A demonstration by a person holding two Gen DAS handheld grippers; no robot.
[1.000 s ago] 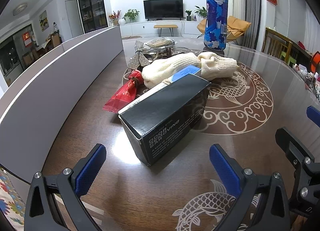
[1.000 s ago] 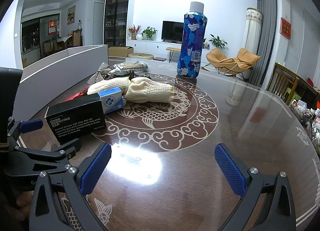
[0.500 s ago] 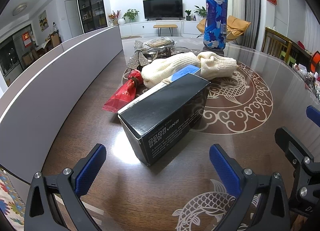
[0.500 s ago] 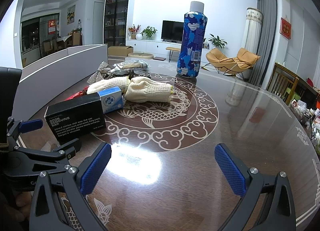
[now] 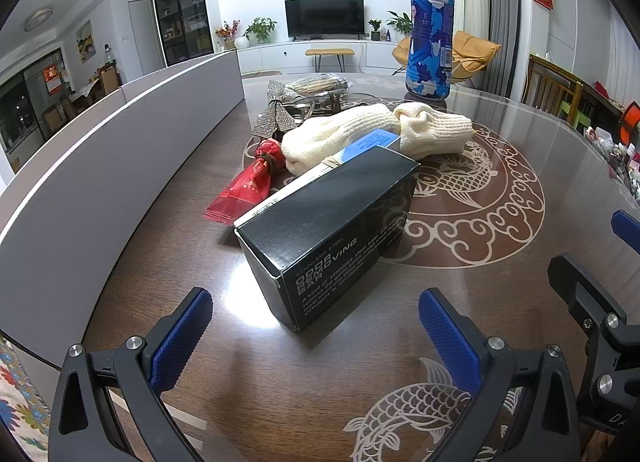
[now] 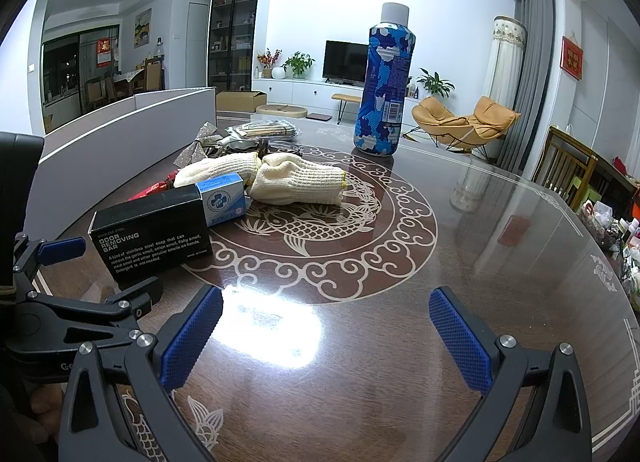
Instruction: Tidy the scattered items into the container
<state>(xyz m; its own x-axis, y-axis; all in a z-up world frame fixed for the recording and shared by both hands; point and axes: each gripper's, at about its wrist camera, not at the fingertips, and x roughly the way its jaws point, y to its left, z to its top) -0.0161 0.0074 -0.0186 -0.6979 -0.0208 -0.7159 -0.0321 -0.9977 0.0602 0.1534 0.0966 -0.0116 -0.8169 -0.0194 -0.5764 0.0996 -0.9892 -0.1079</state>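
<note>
Lying beyond spread jaws, black box (image 5: 328,221)

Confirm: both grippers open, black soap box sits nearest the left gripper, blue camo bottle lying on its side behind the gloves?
One error: the blue camo bottle stands upright with its white cap on top, as the right wrist view shows. The rest holds: left gripper and right gripper are open, and the black soap box sits nearest the left gripper, with the bottle behind the gloves.

A black box (image 5: 328,229) lettered "ODOR REMOVING BAR" is seen lying flat on the table, a small blue-and-white box (image 6: 222,199) touching its far side. Behind these, 2 cream knitted gloves (image 5: 376,133), a red packet (image 5: 248,185) and a blue patterned bottle (image 5: 430,29), upright, are shown.
</note>
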